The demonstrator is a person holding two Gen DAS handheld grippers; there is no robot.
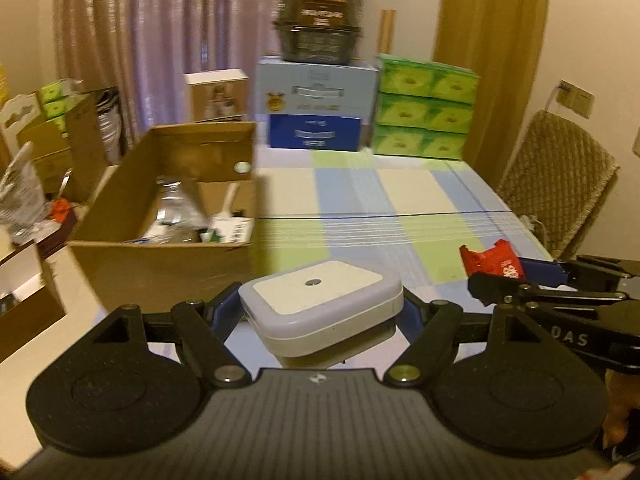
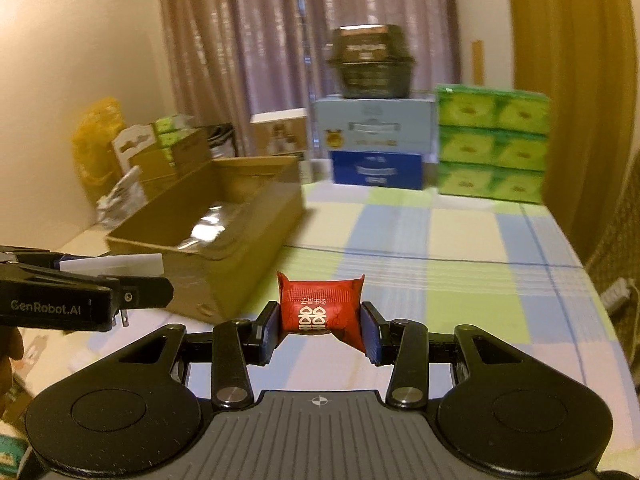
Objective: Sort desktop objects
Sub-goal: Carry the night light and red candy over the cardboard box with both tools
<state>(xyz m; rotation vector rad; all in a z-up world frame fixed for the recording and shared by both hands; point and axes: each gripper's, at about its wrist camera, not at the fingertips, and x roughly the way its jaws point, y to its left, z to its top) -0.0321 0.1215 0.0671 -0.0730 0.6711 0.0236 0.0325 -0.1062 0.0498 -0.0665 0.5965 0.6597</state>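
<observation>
Checked cloth covers the table [image 2: 460,248], cartons stacked at its far edge. Left hand-held gripper [image 1: 320,312] clamps a white plug-in device [image 1: 320,308] near the cardboard box [image 1: 160,240]; right hand-held gripper [image 2: 320,328] pinches a red packet [image 2: 320,308].

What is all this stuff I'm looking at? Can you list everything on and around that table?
White square plug-in device: one, white, held in the left gripper.
Red foil packet: one, red with white characters, held in the right gripper.
Open cardboard box: one, brown, left side of the table, holding mixed items.
Checked tablecloth: one, blue, green and cream, covering the table.
Blue cartons: two stacked, far end.
Dark container: one, atop the blue cartons.
Green tissue packs: six visible, stacked, far right.
Woven chair back: one, tan, right of the table.
Curtains: pale and ochre, behind.
Left gripper: black, blue pads.
Right gripper: black, blue pads.
</observation>
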